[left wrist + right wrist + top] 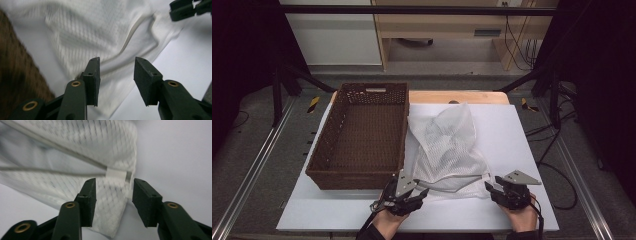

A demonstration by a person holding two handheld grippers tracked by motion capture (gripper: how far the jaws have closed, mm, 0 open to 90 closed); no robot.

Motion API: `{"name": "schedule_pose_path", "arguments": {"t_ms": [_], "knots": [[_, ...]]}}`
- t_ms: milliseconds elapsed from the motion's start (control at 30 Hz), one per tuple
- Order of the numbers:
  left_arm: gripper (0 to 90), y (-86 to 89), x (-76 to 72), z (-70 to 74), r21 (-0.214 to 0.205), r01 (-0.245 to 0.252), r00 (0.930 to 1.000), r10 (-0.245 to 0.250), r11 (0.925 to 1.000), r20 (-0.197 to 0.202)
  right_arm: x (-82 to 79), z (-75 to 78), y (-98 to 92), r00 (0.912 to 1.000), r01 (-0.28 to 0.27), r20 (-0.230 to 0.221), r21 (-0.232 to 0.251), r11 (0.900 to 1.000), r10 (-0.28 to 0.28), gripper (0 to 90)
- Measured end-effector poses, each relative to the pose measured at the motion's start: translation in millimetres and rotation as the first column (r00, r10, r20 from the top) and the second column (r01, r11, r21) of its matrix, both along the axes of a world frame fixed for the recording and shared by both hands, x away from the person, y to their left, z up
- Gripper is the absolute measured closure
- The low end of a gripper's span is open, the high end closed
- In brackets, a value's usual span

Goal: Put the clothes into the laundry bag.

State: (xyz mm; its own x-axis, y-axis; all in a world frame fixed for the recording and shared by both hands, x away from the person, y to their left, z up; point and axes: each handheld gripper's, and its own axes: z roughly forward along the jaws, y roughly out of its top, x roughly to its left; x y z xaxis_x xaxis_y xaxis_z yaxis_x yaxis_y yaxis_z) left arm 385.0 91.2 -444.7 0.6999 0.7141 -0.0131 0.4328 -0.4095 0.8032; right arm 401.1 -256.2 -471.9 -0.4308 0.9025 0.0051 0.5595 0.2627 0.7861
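While both grippers sit at the near edge of the white mesh bag (pixel 451 145), neither has hold of it. In the left gripper view the left gripper (pixel 117 72) stands released, jaws parted with a clear gap, the bag's near-left corner lying under and between them but not pinched. Same for the right gripper (pixel 113 195) in its own view: jaws apart, straddling the bag's near-right corner by the small white tab (pixel 115 173) where the zipper line ends, fabric not squeezed.

The bag lies crumpled on the white board (pixel 522 145), just right of the brown wicker basket (pixel 362 135), its left edge close to the basket wall. The basket has nothing in it.

Step in hand, as I judge it: grab the two near corners to lift or spread the bag, likely to move it toward the basket.

To do it well:
- lower each gripper until the bottom pad slides under the hem, not just on top of the mesh
- bite on the seam or zipper tape, which is firmer than loose mesh
- close both together so the bag does not skew
- left gripper is near the basket; keep it off the wicker wall

Risk: thin mesh slips out or only one layer gets caught.
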Motion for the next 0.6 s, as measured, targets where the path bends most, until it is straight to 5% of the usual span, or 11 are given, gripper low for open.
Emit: {"name": "schedule_pose_path", "arguments": {"t_ms": [100, 133, 200, 267, 367, 467, 600], "knots": [[56.1, 6.6, 3.2, -17.5, 0.014, -0.023, 0.9984, 0.023, 0.9996, -0.052, 6.4, -13.7, -3.5, 0.9985, 0.017, -0.051, -0.02, 0.9997, -0.018, 59.9], [56.8, 7.1, 4.9, -24.3, 0.021, -0.031, 0.9972, 0.033, 0.9993, -0.067, 5.7, -15.6, -5.9, 0.9994, 0.02, -0.029, 0.008, 0.9998, -0.019, 62.1], [57.9, 5.1, 7.8, -31.1, 0.059, -0.039, 0.9961, 0.044, 0.9975, -0.076, 6.1, -15.7, -9.0, 0.999, 0.029, -0.035, 0.025, 0.9993, -0.028, 66.4], [61.1, 4.5, 10.0, -35.7, 0.062, -0.055, 0.9945, 0.06, 0.9965, -0.085, 5.5, -16.3, -8.7, 0.9993, 0.032, -0.017, -0.007, 0.9995, -0.032, 77.0], [67.6, 6.0, 10.5, -37.7, 0.06, -0.071, 0.9943, 0.075, 0.9957, -0.076, 3.0, -14.6, -8.3, 0.9995, 0.011, -0.028, 0.006, 0.9999, -0.011, 89.2], [79.7, 5.9, 9.9, -38.5, 0.078, -0.104, 0.9927, 0.108, 0.9916, -0.053, 0.8, -11.6, -9.3, 0.9994, 0.0, -0.035, 0.018, 0.9998, 0.0, 89.7], [88.0, 9.7, 10.6, -36.5, 0.072, -0.092, 0.9923, 0.098, 0.9931, -0.076, -3.4, -8.5, -12.7, 0.9995, 0.002, -0.032, 0.023, 0.9997, -0.002, 89.9]]}}
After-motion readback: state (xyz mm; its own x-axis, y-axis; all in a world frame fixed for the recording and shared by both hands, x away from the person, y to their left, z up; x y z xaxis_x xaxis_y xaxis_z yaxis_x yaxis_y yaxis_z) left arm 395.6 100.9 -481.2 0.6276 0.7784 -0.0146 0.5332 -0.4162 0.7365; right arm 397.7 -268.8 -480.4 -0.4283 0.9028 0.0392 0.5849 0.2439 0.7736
